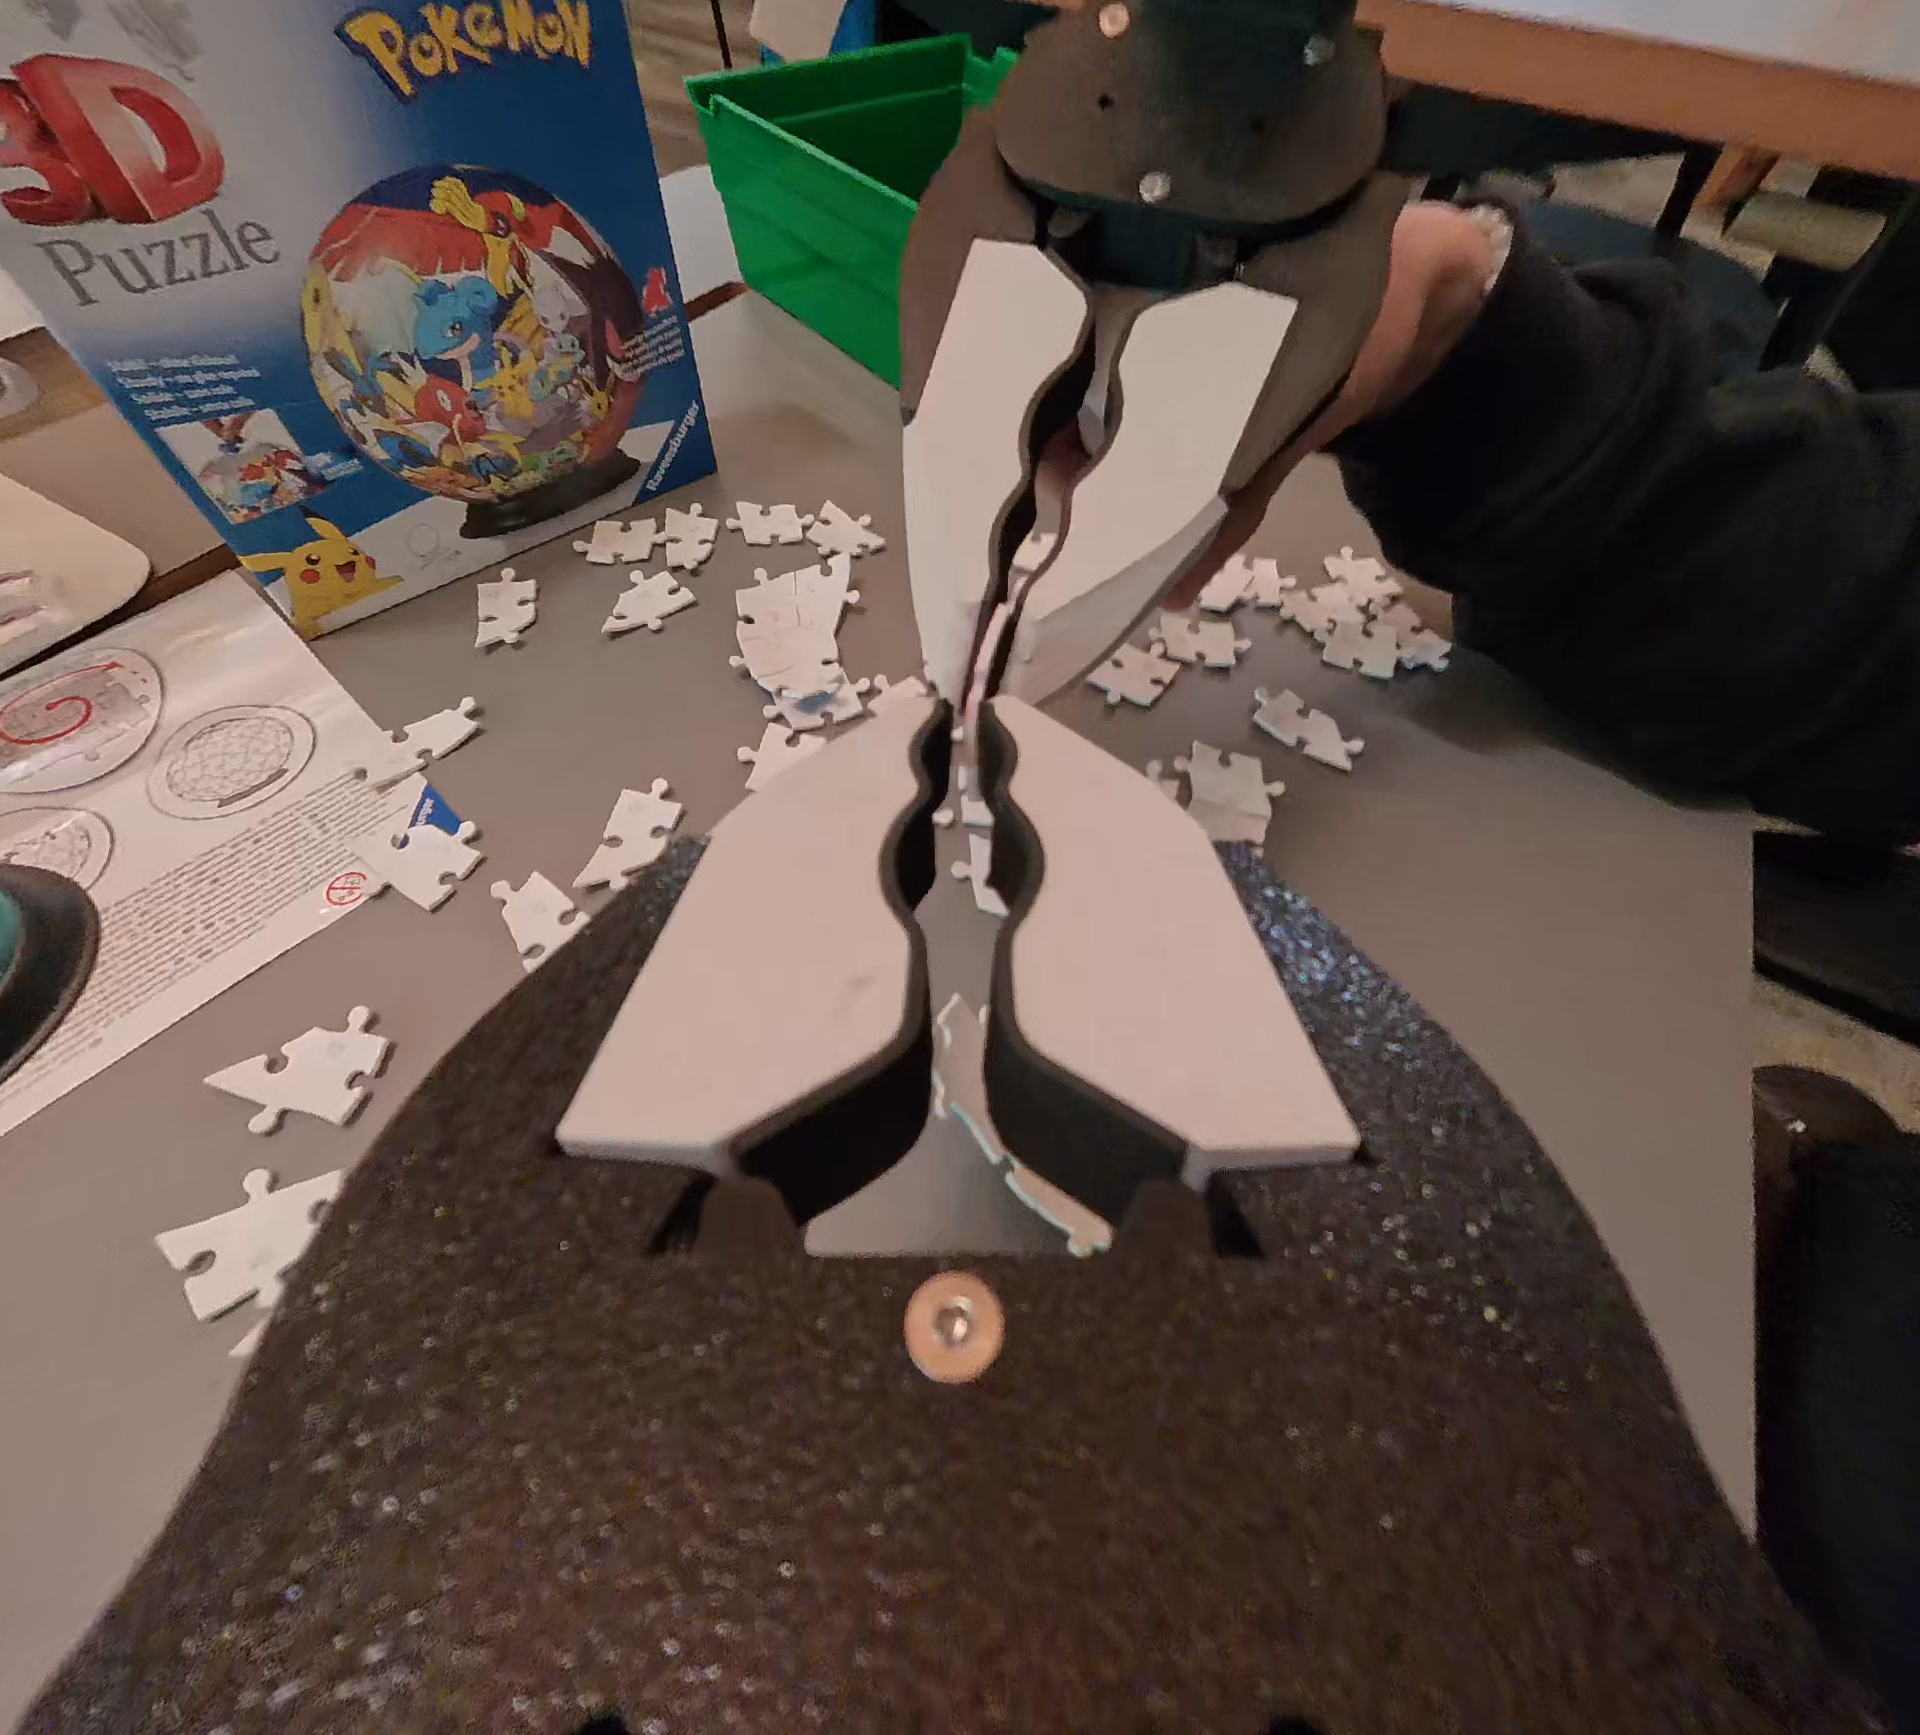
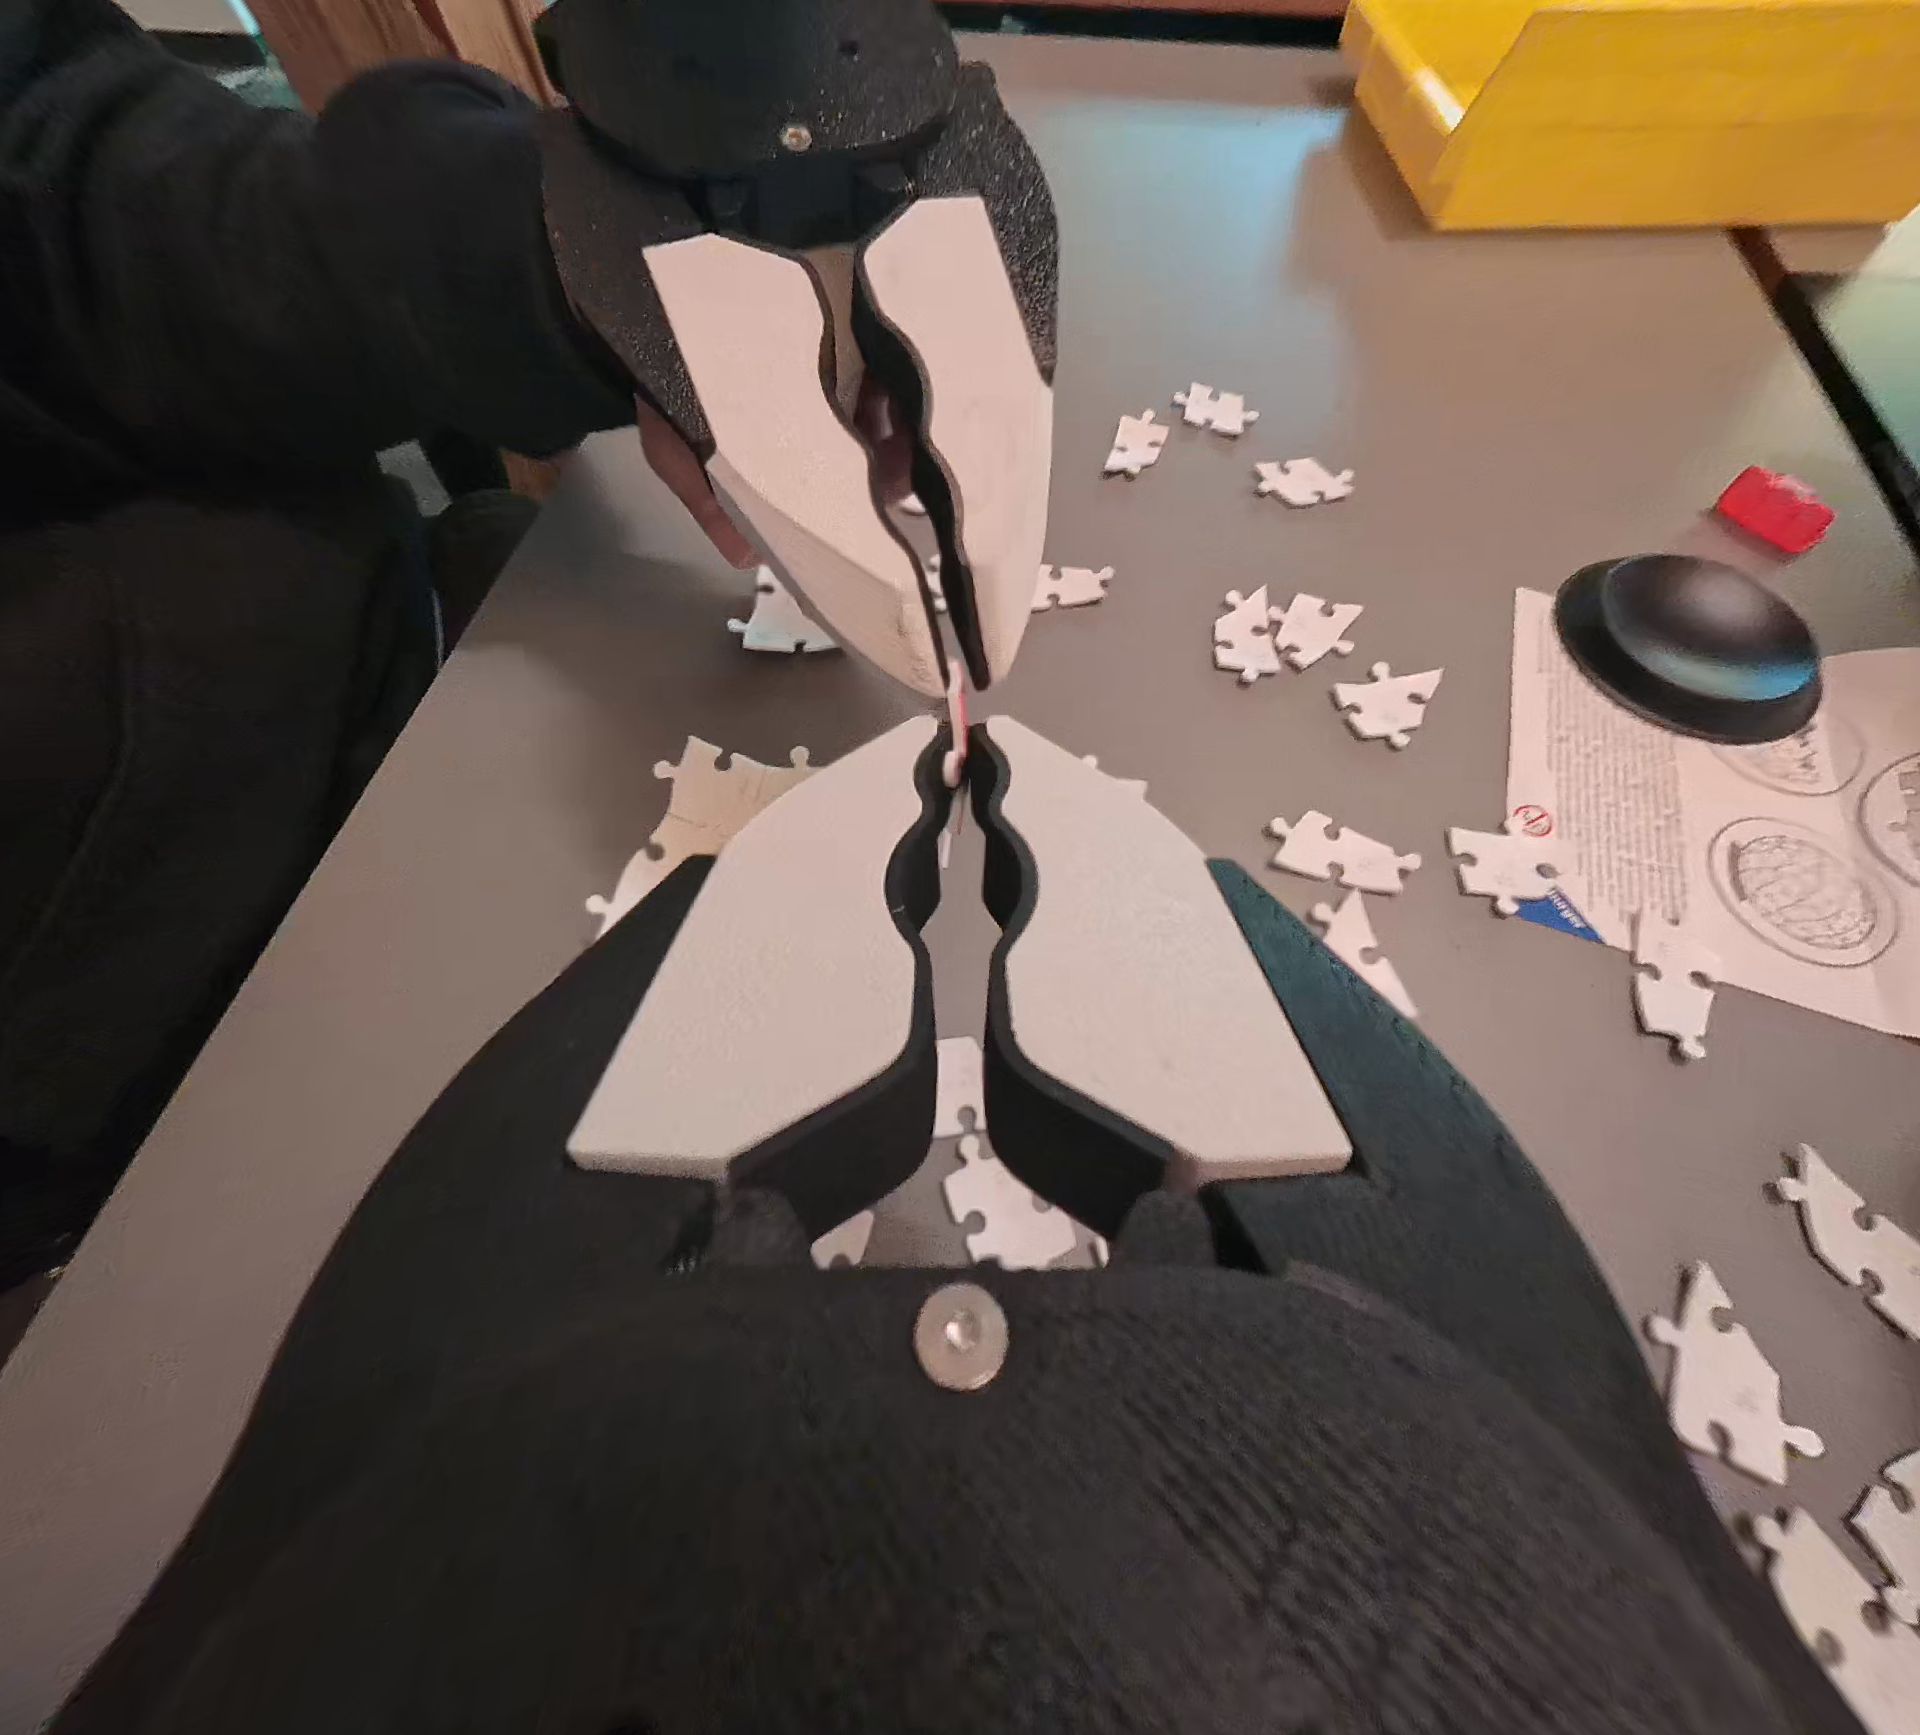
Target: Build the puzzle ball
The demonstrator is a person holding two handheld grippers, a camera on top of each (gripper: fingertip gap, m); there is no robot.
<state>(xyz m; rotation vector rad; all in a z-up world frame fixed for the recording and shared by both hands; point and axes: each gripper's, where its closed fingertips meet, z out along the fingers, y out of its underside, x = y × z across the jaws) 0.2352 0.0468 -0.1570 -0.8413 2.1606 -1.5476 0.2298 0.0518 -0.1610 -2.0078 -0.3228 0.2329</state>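
Left gripper: the left gripper (image 1: 966, 729) has its white fingers (image 1: 821, 916) drawn nearly together at the tips, pinching a thin puzzle piece (image 1: 975, 698) held on edge (white with a red face).
Right gripper: the right gripper (image 2: 961, 750) faces it tip to tip, its jaws likewise closed on a thin piece (image 2: 954, 740) standing upright between the pads; whether the two tools grip one piece or two joined ones cannot be told.
Meeting point: in the left wrist view the other tool comes down from 12 o'clock, its tips touching the edge-on piece just above the near fingertips.
Hands: a hand (image 1: 1444, 303) in a black sleeve (image 1: 1662, 522) holds the far tool at 2 o'clock in the left view.
Loose pieces: white puzzle pieces (image 1: 634, 833) lie face down all over the grey table (image 1: 582, 709), from 9 o'clock round to 3 o'clock of the tips; a joined curved patch (image 1: 795, 625) lies just at 11 o'clock.
Box: the blue puzzle box (image 1: 353, 251) stands upright at 10 o'clock.
Sheet: a printed instruction sheet (image 1: 197, 812) lies flat at 9 o'clock, a few pieces on its edge.
Bins: a green bin (image 1: 821, 168) behind at 12 o'clock; in the right view a yellow bin (image 2: 1642, 44) at 2 o'clock.
Stand: a black round stand (image 2: 1688, 646) rests on the sheet at 3 o'clock (right view), a small red object (image 2: 1775, 509) beyond it.
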